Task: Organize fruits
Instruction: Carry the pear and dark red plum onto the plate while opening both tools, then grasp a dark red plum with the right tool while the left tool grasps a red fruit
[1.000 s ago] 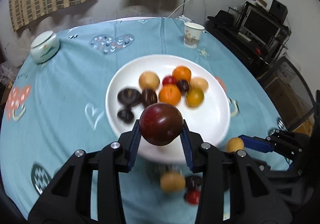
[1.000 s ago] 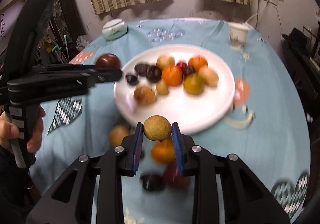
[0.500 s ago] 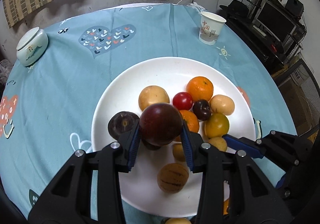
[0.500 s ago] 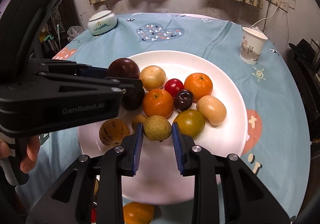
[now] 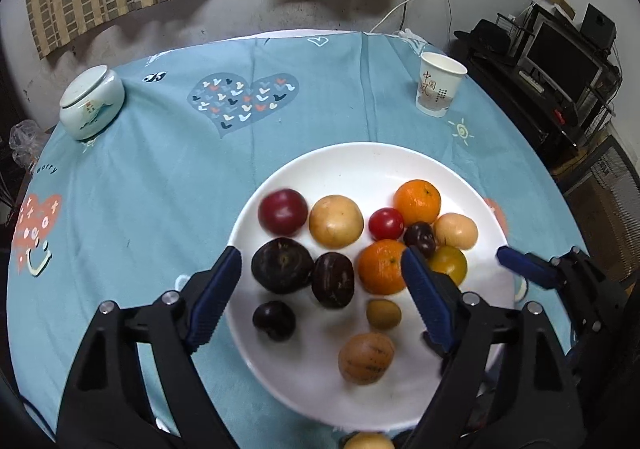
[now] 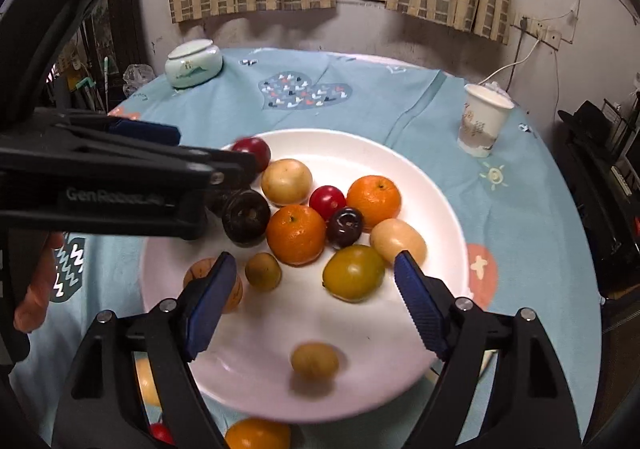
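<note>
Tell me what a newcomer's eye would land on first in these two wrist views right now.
First, the big white plate at the middle of the blue tablecloth, heaped with oranges, dark plums and yellow fruit. Next, both grippers above it, jaws just opened and empty: the left gripper over the dark plums, the right gripper over a small blurred tan fruit. Behind stand a paper cup and a lidded ceramic jar.

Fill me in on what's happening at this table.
A person holds a gripper in each hand and is gathering fruit onto the white plate. Both sets of jaws have just been opening, with nothing pinched between them. The left gripper hangs over the plate, with a dark red plum blurred near the rim. The right gripper is also open, and a small tan fruit lies blurred below it. A few fruits remain off the plate, on the blue tablecloth.
</note>
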Motion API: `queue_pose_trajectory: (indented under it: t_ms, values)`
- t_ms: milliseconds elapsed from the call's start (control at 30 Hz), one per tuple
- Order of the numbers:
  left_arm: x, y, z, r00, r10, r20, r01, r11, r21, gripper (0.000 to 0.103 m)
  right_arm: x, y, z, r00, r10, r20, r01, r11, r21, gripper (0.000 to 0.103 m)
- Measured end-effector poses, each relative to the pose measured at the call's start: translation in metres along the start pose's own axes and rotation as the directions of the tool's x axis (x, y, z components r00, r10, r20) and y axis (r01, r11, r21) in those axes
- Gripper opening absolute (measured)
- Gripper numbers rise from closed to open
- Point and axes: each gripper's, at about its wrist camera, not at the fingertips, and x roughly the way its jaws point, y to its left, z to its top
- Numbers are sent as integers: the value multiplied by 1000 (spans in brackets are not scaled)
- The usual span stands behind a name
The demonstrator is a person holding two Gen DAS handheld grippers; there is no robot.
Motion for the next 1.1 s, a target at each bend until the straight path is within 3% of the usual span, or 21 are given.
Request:
queue_pose_trajectory:
  t_ms: [267, 433, 633, 1100]
  values:
    - [-52, 2, -56, 999, 22, 36, -22, 1000, 6, 94, -58, -5, -27, 999, -48, -5, 48, 999, -19, 82]
    - [-76, -5, -125, 998, 30, 52, -30, 999, -17, 97, -99, 6, -82, 999, -49, 15, 48, 999, 23, 94]
    - [-79, -12, -187, 998, 46, 40, -45, 998, -32, 97, -101, 13, -131, 997, -61, -37, 65, 992, 111, 94]
    - [-80, -18, -203, 999, 31, 20, -31, 999, -9, 97, -104, 15, -140, 998, -43, -39, 49, 989, 142, 94]
